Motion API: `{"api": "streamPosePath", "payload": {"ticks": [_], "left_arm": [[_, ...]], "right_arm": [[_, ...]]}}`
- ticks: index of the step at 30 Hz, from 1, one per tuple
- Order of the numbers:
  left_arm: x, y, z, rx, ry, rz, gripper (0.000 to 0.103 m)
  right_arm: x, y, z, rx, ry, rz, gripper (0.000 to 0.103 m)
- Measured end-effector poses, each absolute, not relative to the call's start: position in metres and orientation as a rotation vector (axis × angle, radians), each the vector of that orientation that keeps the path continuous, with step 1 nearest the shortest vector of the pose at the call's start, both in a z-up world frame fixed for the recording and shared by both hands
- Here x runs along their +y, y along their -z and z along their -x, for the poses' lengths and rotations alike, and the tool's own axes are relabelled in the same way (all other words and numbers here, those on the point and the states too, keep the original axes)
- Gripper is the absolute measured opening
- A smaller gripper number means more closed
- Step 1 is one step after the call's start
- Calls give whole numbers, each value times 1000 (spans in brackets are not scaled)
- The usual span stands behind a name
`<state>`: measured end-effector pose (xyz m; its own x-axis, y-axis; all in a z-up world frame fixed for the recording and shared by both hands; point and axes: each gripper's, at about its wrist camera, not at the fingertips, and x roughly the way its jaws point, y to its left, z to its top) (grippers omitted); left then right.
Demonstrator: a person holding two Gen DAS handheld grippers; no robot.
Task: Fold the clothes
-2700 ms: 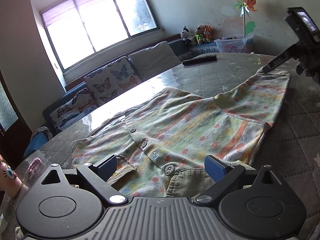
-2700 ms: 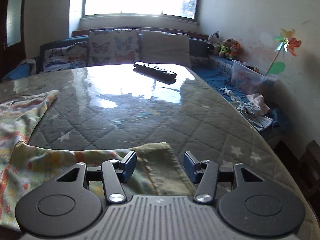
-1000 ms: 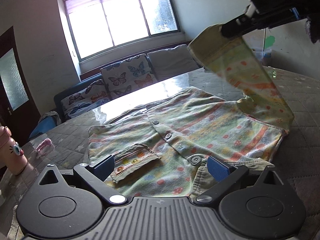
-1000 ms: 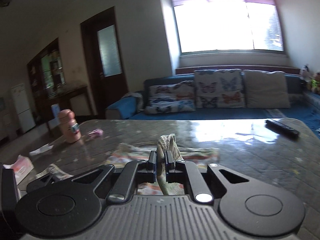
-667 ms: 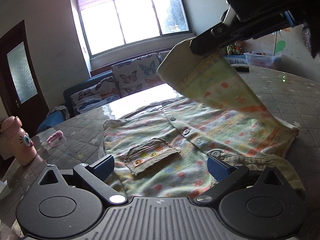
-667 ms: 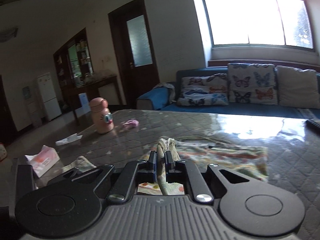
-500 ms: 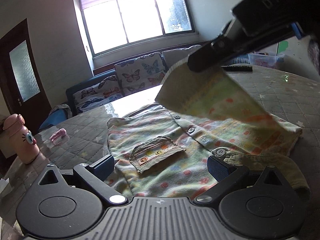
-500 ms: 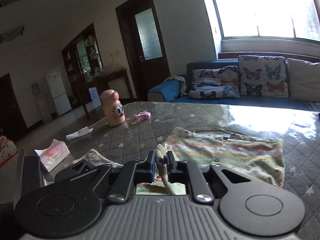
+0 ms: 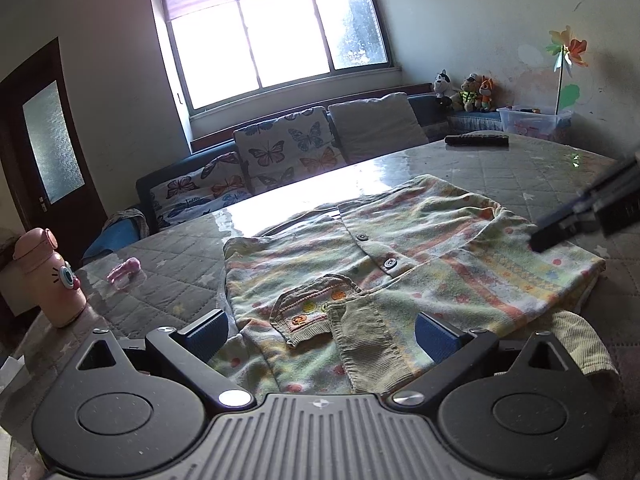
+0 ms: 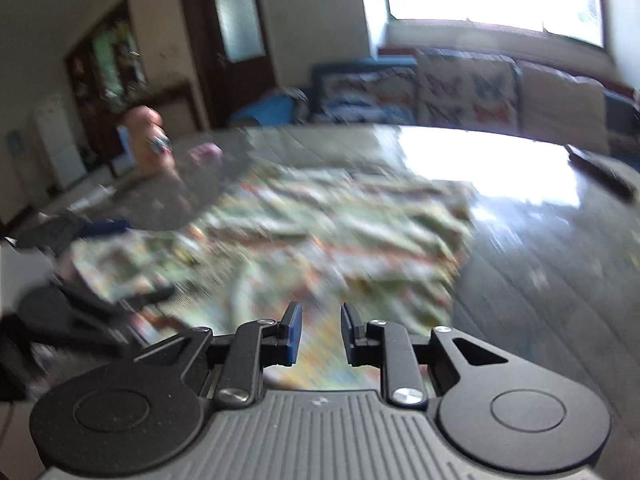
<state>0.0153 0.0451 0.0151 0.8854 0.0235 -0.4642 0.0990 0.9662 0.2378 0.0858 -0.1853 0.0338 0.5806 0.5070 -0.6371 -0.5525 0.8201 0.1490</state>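
A pastel striped button shirt (image 9: 440, 248) lies flat on the quilted table (image 9: 540, 168). One sleeve is folded across its front, and the corduroy cuff (image 9: 368, 340) rests beside the chest pocket. My left gripper (image 9: 322, 334) is open at the shirt's near edge, its fingers on either side of the cuff and pocket. At the right edge of the left wrist view, the tip of my right gripper (image 9: 560, 228) hovers just over the folded shoulder. The right wrist view is motion-blurred; there my right gripper (image 10: 320, 336) is open over the shirt (image 10: 320, 232) with nothing between its fingers.
A pink bottle (image 9: 48, 276) and a small pink item (image 9: 124, 270) stand on the table's left. A black remote (image 9: 476, 141) lies at the far right. Behind the table are a sofa with butterfly cushions (image 9: 288, 152) and a plastic box (image 9: 532, 118).
My right gripper carried the sleeve across the shirt, let it go and drew back to the right. The sleeve now lies flat on the front. My left gripper stayed open in place.
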Motion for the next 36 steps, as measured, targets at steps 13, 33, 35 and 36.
{"api": "streamPosePath", "payload": {"ticks": [13, 33, 35, 36], "left_arm": [[38, -5, -41, 529, 20, -264, 101], [61, 9, -42, 579, -77, -283, 101], [65, 7, -40, 578, -86, -271, 101], [67, 6, -38, 577, -90, -263, 101]], "right_arm": [[-208, -19, -112, 724, -505, 68, 21], [-148, -17, -116, 659, -613, 239, 38], [-137, -16, -109, 659, -654, 255, 41], [-131, -14, -105, 661, -672, 266, 42]]}}
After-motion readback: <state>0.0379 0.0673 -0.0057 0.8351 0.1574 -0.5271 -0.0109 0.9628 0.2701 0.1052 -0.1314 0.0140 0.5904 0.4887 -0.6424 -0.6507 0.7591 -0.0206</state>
